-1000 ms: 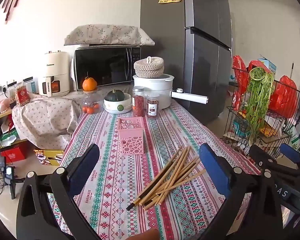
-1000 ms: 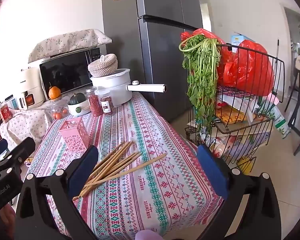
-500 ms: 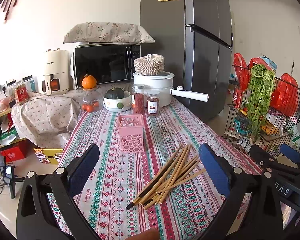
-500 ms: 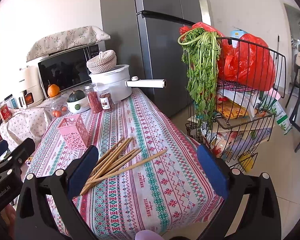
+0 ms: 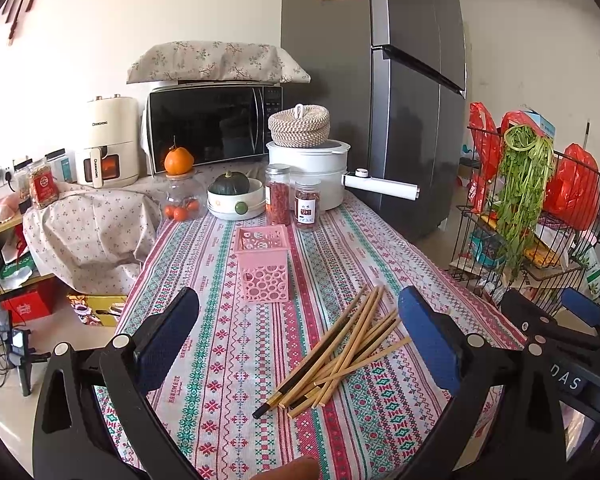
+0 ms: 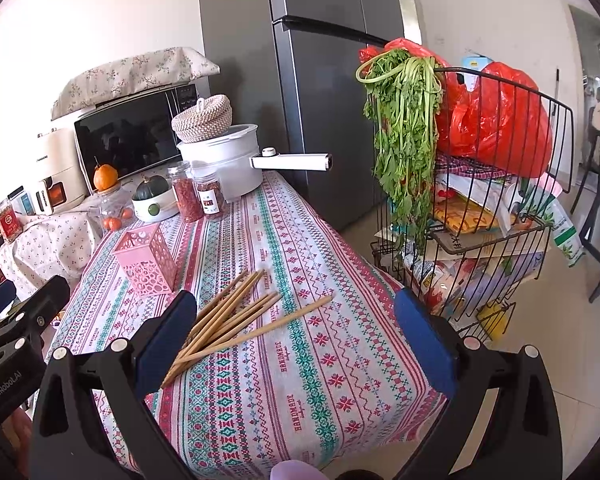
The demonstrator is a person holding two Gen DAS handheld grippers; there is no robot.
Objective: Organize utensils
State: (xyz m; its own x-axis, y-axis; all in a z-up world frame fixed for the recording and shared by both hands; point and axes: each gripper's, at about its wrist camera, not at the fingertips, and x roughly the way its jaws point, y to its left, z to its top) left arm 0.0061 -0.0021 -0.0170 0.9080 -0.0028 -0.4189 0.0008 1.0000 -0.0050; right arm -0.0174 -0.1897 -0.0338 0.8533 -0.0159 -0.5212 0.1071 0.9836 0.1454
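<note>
Several wooden chopsticks [image 5: 340, 354] lie in a loose pile on the patterned tablecloth [image 5: 228, 344]; one is dark. They also show in the right wrist view [image 6: 236, 320]. A pink perforated utensil holder [image 5: 263, 264] stands upright behind them, empty as far as I see; it also shows in the right wrist view [image 6: 146, 260]. My left gripper [image 5: 300, 336] is open and empty, held above the near table edge with the pile between its fingers in view. My right gripper [image 6: 292, 334] is open and empty, to the right of the pile.
At the table's far end stand a white pot [image 5: 312, 168] with a long handle, two spice jars [image 5: 278, 200], a bowl with a squash [image 5: 234, 196] and a jar of tomatoes. A wire cart [image 6: 480, 208] with greens and red bags stands right of the table.
Both grippers have drifted slightly closer to the table and a little lower. Nothing on the table has moved. Both stay open.
</note>
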